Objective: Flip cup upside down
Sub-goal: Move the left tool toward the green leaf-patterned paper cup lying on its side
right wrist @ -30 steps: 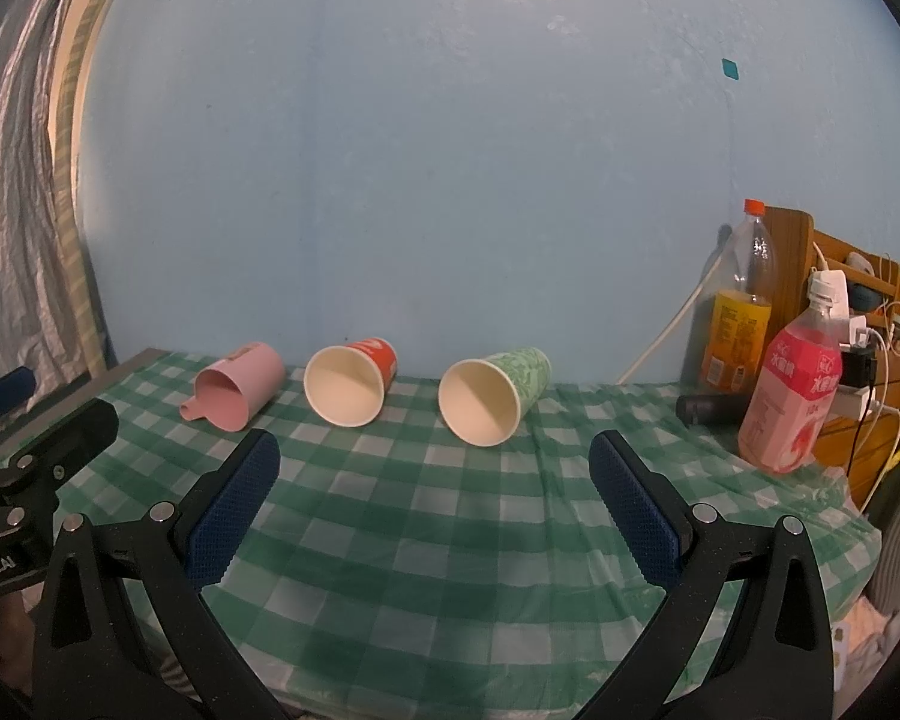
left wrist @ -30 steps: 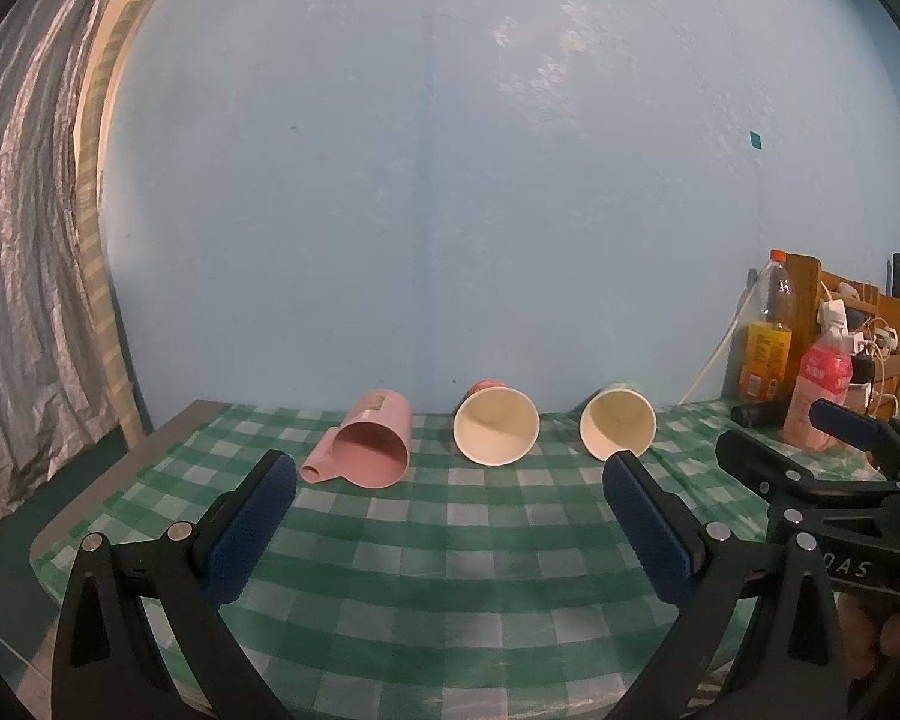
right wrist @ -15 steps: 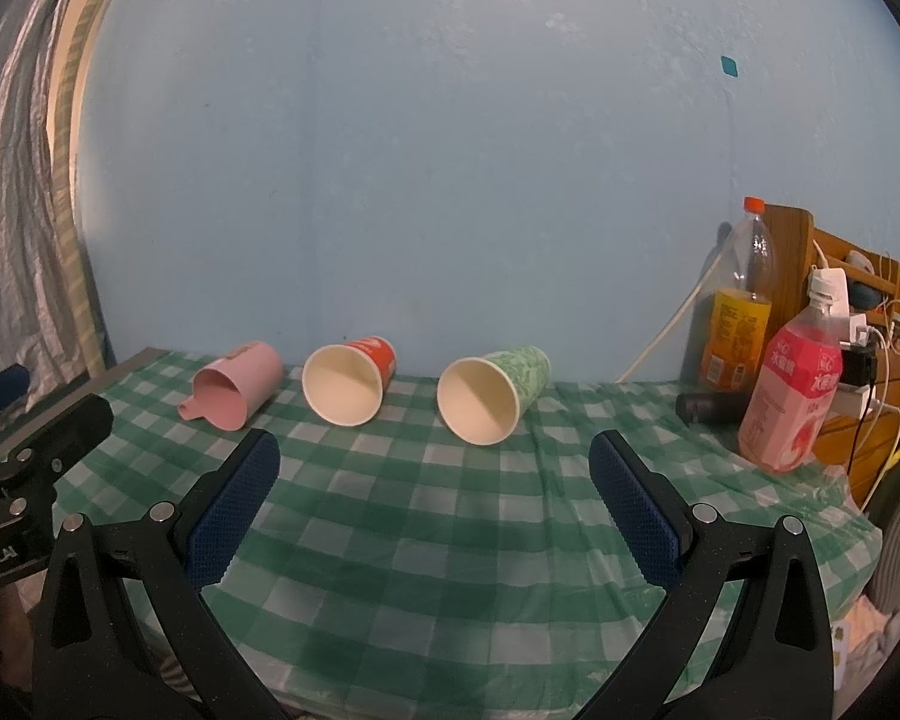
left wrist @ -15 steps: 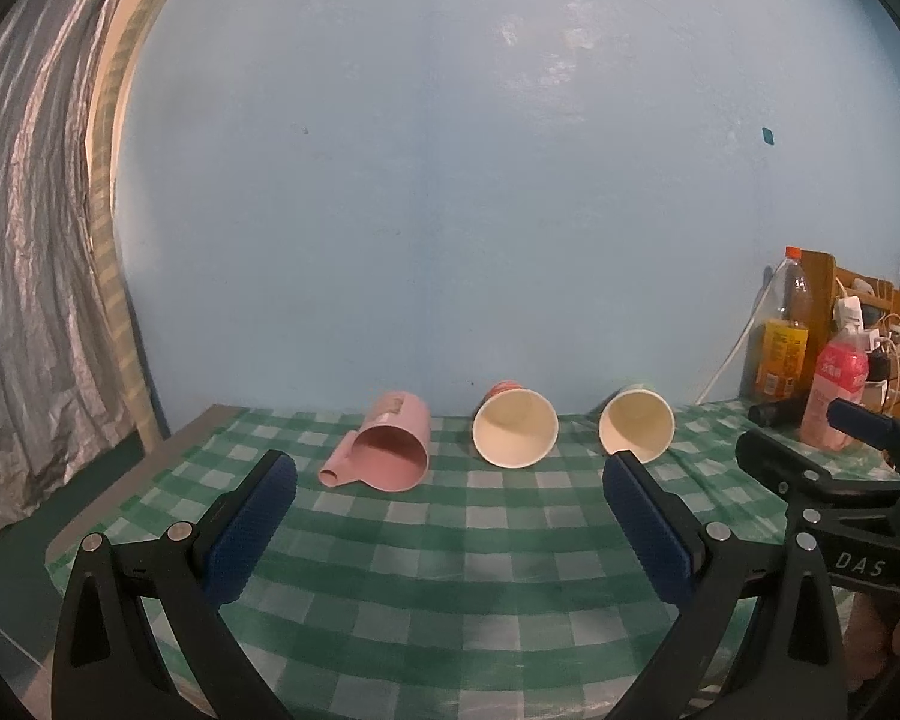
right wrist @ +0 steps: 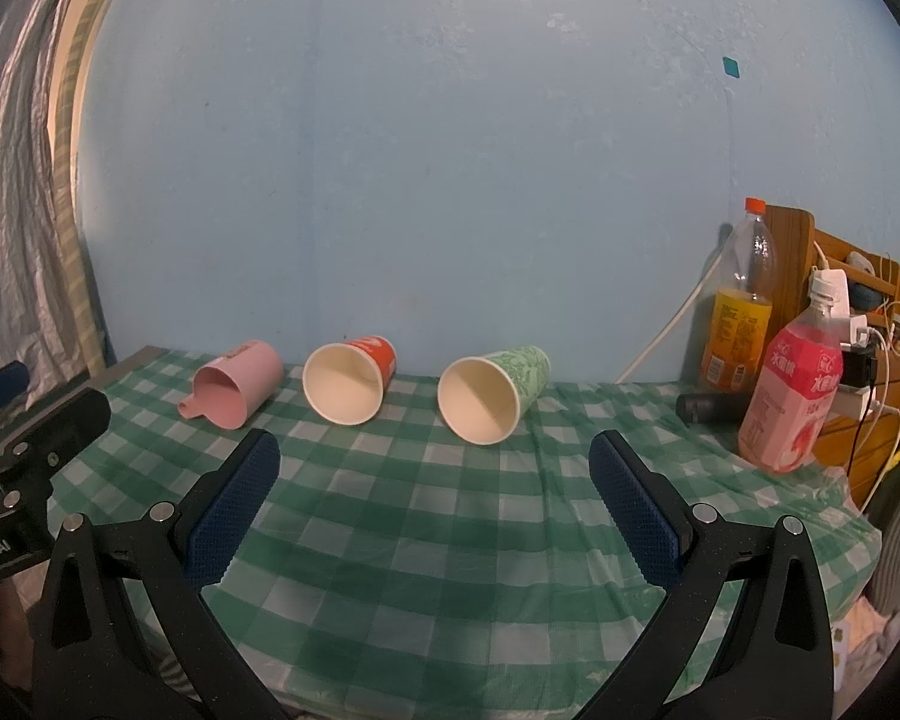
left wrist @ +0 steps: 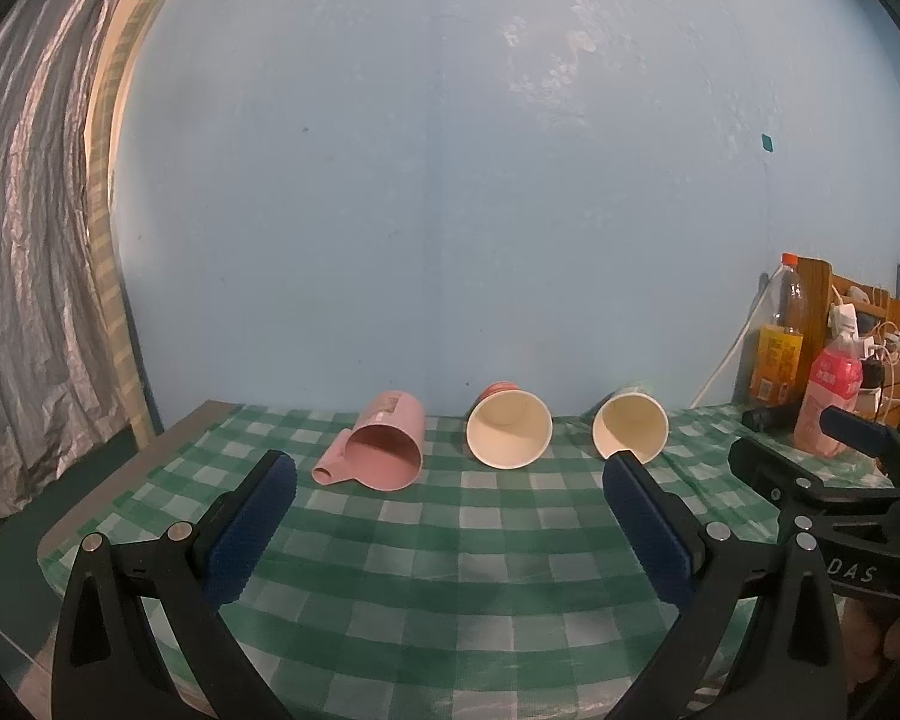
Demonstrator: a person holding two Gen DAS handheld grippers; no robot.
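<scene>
Three cups lie on their sides in a row at the back of the green checked table (left wrist: 450, 546), mouths toward me: a pink plastic mug (left wrist: 384, 450) (right wrist: 237, 383) on the left, a red paper cup (left wrist: 509, 433) (right wrist: 348, 379) in the middle, a green patterned paper cup (left wrist: 630, 427) (right wrist: 491, 397) on the right. My left gripper (left wrist: 450, 516) is open and empty, short of the cups. My right gripper (right wrist: 435, 504) is open and empty, also short of them. Each gripper shows at the edge of the other's view.
An orange-drink bottle (right wrist: 741, 312), a pink drink bottle (right wrist: 795, 387) and a black cylinder (right wrist: 711, 407) stand at the table's right end. A wooden rack with cables (right wrist: 858, 306) is behind them. A blue wall is close behind the cups. A silver curtain (left wrist: 24, 276) hangs at left.
The left gripper has pulled back and shifted; the cups now sit smaller and more centred in its view. The right gripper has barely moved. Both stay open.
</scene>
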